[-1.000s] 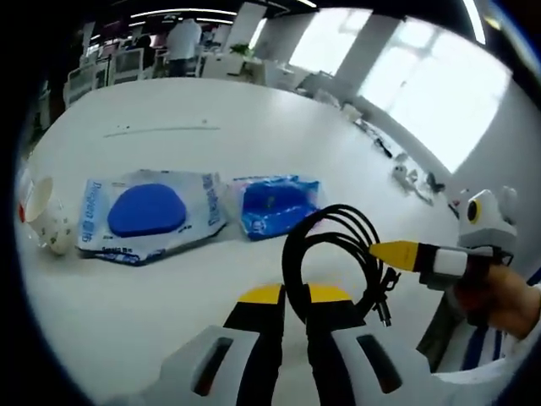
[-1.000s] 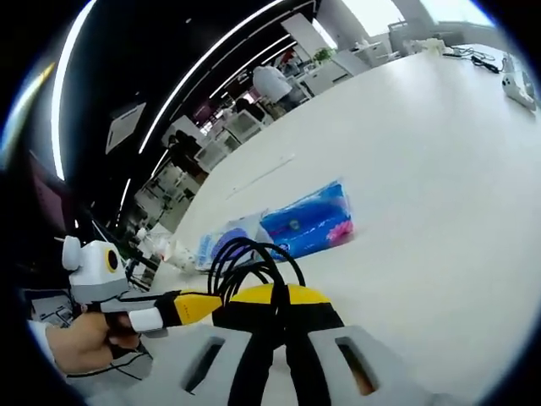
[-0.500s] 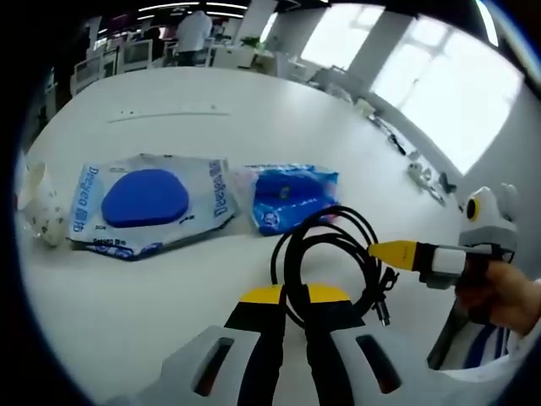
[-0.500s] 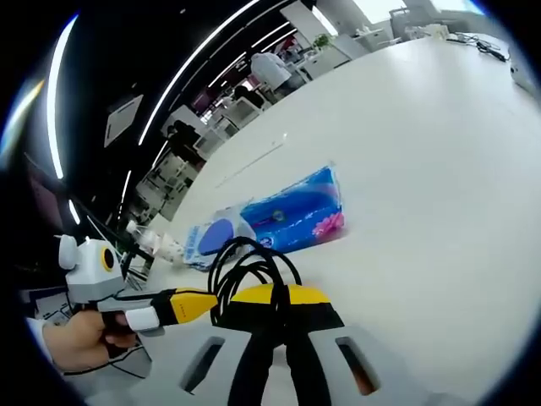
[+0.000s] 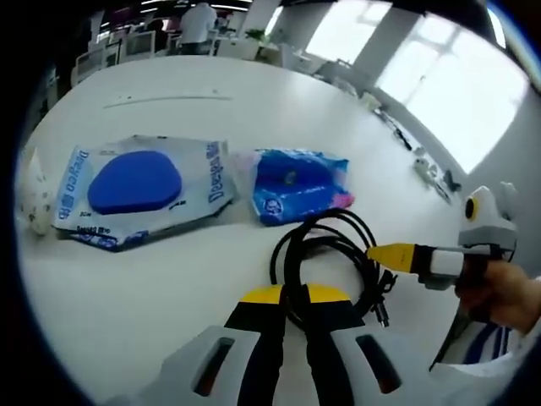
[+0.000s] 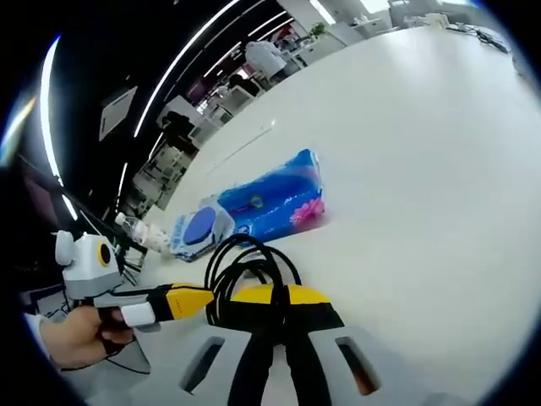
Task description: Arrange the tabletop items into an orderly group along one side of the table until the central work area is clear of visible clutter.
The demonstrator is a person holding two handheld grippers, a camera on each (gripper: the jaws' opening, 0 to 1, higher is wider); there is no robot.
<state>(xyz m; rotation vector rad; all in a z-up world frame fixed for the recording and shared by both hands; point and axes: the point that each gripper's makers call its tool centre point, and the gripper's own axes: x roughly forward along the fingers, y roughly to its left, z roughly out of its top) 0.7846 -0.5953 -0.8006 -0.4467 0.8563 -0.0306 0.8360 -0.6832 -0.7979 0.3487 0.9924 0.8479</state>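
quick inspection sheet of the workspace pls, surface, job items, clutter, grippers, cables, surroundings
surface: white table, mostly bare.
job's things: wet wipes pack beside blue tissue pack; paper cup at the table's edge.
clutter: small items far along the table, too small to tell.
grippers: left gripper and right gripper both shut on the black cable coil.
cables: coil held between both grippers.
surroundings: office desks, ceiling lights, a person standing far off.

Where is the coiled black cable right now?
The black cable hangs pinched between both grippers' closed jaws, low-centre in the left gripper view, just in front of the blue tissue pack.
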